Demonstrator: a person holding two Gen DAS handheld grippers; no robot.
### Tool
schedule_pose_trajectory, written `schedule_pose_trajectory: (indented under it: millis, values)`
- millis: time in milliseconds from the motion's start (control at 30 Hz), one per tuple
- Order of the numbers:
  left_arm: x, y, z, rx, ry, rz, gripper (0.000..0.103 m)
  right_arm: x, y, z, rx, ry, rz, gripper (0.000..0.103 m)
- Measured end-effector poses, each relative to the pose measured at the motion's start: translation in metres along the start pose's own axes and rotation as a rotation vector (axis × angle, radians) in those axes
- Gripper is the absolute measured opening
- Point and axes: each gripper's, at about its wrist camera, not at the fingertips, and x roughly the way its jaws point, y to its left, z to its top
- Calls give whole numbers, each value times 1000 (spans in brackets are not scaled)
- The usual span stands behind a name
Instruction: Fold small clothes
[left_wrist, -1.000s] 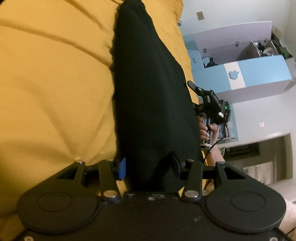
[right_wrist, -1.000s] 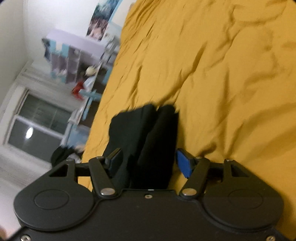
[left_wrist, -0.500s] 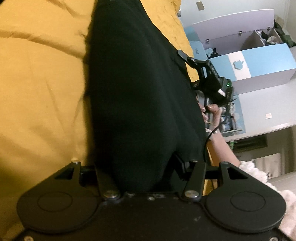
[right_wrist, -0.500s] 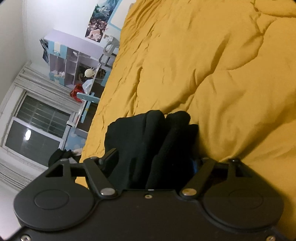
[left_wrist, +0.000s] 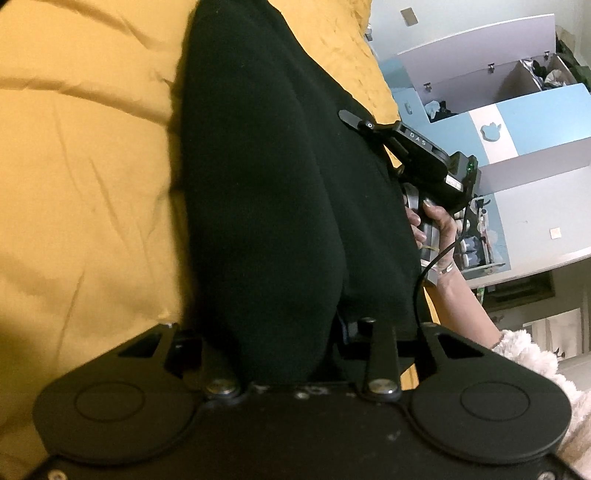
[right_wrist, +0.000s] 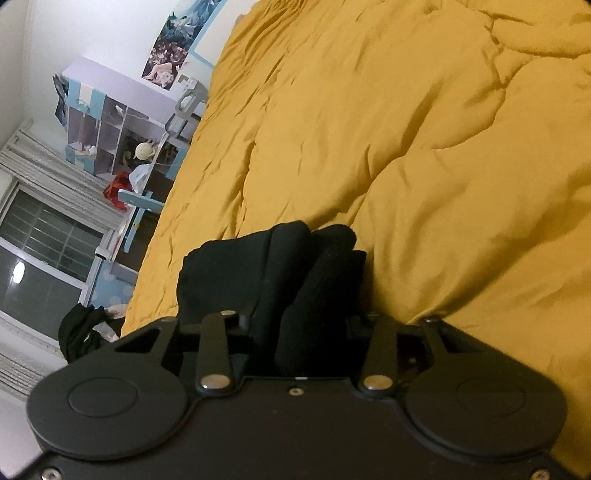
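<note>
I saw the black cloth (left_wrist: 266, 206) lying along the yellow bed cover (left_wrist: 85, 166), with lots of bare cover beside it. My left hand-held gripper (left_wrist: 273, 343) had just squeezed shut on one end. My right hand-held gripper (right_wrist: 295, 325) had just squeezed the bunched other end. Cloth hid the finger pads.
</note>
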Motion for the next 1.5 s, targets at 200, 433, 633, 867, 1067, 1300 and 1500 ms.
schedule_pose_trajectory:
  millis: [200,433,633,867,1067,1300,1500]
  values:
    - [-6,4,0,-20,-17,-25,19,-7,9,-1,40,-32,-3,35]
    - [-31,-9,5,7,-69,-84,15,-30,77,11,-56,-62,10,34]
    - [-80,-21,3,46,-156,-156,14,-38,163,26,-200,-71,42,34]
    - [-189,-4,-7,83,-356,-97,14,25,272,35,-341,-35,189,34]
    - [-266,48,-9,53,-507,44,15,149,325,31,-361,39,326,34]
    - [-250,183,-8,-194,-462,126,16,307,282,-1,-336,203,190,34]
    - [-239,226,-31,-237,-471,35,23,349,218,-8,-273,236,112,34]
